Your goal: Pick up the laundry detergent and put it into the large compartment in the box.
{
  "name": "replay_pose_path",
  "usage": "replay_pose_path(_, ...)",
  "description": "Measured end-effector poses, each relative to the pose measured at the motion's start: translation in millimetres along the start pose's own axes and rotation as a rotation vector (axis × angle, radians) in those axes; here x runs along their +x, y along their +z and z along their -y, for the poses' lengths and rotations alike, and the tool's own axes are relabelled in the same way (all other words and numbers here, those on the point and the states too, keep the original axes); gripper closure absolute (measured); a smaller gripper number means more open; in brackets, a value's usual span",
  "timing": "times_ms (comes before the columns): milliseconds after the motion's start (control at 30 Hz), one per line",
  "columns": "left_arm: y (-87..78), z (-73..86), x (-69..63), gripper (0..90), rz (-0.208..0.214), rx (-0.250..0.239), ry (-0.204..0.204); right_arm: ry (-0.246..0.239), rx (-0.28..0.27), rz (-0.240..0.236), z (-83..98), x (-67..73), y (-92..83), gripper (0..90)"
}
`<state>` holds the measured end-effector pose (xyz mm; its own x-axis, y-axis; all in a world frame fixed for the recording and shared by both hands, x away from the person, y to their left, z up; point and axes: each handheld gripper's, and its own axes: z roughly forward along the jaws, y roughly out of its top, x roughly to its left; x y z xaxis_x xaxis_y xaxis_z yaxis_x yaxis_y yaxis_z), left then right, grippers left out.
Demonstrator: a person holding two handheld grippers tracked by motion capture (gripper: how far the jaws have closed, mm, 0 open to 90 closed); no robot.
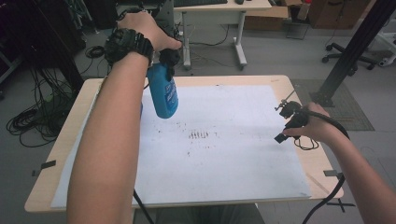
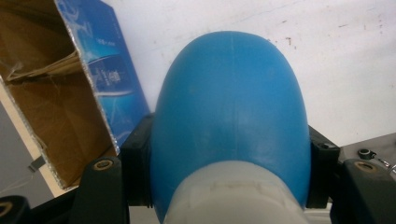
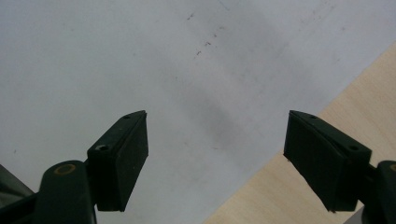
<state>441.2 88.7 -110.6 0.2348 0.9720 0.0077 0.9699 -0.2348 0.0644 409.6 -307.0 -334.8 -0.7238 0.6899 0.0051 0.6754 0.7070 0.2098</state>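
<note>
- The wooden table [image 1: 65,140] is covered by a white sheet [image 1: 224,158] marked with dark specks.
- An opened carton [image 2: 70,107] is seen beside the bottle.
- The blue bottle [image 1: 163,91] is held above the sheet's far left part, pinched by the left gripper [image 1: 169,58].
- The right gripper [image 3: 215,158] is held spread over the sheet's right edge, nothing between its jaws.

A light wooden table [image 1: 56,154] fills the middle of the frame, a white sheet [image 1: 224,154] spread over it. Grey floor [image 1: 280,60] lies beyond. Upper centre stands a white desk [image 1: 219,14]; black cables [image 1: 28,121] coil at left, and an office chair's base [image 1: 350,58] sits upper right.
</note>
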Motion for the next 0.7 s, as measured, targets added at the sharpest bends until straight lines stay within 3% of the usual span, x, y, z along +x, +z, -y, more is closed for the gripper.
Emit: replay_pose_path(700, -5.6, 16.8, 56.7, 37.5, -0.014, -0.023, -0.131, -0.004, 0.015, 0.004, -6.1, 2.0, 2.2, 22.2)
